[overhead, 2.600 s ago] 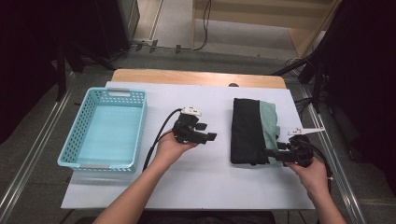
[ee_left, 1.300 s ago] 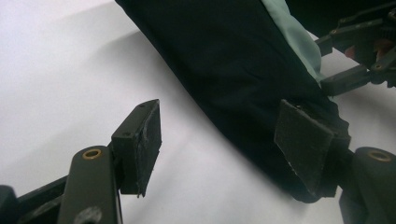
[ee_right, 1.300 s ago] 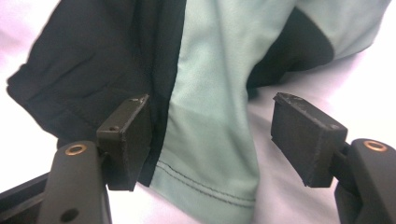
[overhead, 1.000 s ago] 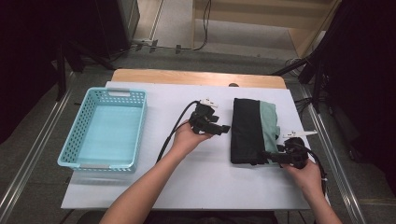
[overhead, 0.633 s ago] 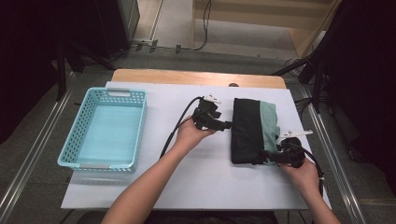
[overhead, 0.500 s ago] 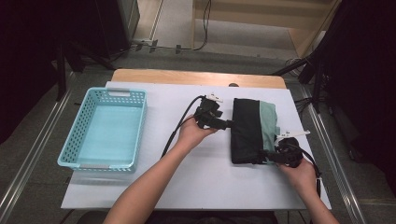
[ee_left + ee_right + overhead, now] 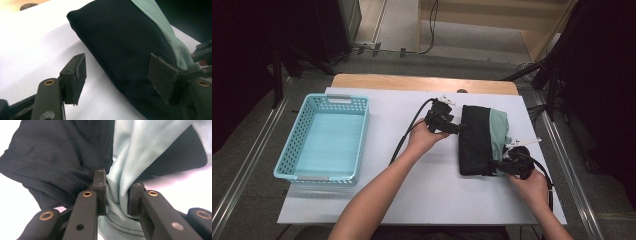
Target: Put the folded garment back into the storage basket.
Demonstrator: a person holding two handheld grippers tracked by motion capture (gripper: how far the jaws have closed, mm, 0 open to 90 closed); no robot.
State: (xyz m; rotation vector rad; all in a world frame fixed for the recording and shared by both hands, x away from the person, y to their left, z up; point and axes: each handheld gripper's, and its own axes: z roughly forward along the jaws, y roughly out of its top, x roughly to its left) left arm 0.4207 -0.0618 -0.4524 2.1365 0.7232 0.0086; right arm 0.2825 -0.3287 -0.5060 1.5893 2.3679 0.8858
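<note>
Right hand-held gripper (image 7: 116, 197) has just been closing its jaws, and a bunched fold of the pale green cloth of the folded garment (image 7: 482, 137) now sits pinched between its pads at the garment's near right corner. Left hand-held gripper (image 7: 453, 127) stands at the garment's far left edge with its jaws apart; in the left gripper view the black cloth (image 7: 125, 50) lies between the two pads (image 7: 163, 77), and I cannot tell whether either pad touches it. This garment, black with a green band along its right side, lies flat on the white table (image 7: 422, 200). Well to the left of the garment sits a light blue basket (image 7: 292, 155), apart from both hands.
</note>
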